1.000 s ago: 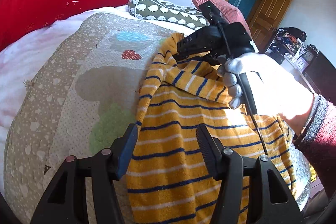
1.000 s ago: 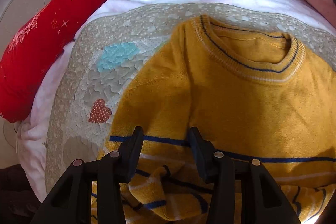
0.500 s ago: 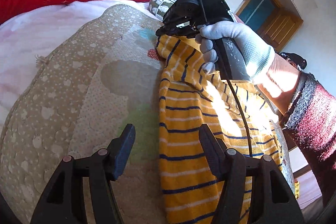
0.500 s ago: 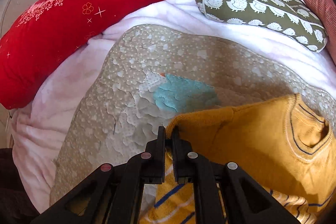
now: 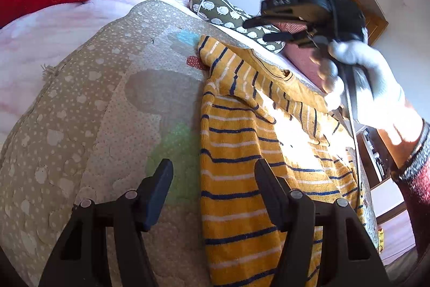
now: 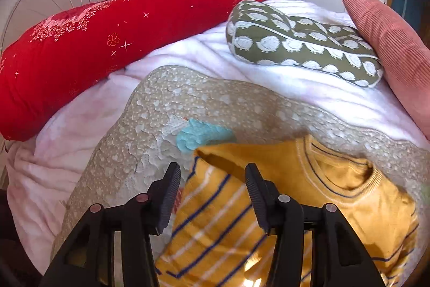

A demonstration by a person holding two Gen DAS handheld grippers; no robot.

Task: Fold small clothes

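The small sweater [image 6: 336, 187] is mustard yellow, plain across the chest, with thin navy and white stripes on its folded sleeve and lower body; its ribbed collar carries a navy line. Under it lies a beige quilt [image 5: 88, 125] dotted white with little heart shapes, plus patches of turquoise, red and pale green. The far-left long pillow [image 6: 107, 45] is bright red with pale stars and flowers. The bolster [image 6: 295, 45] is olive green with cream hedgehogs. The far-right cushion [image 6: 387, 42] is dusty-pink corduroy. The glove [image 5: 376, 77] is white.
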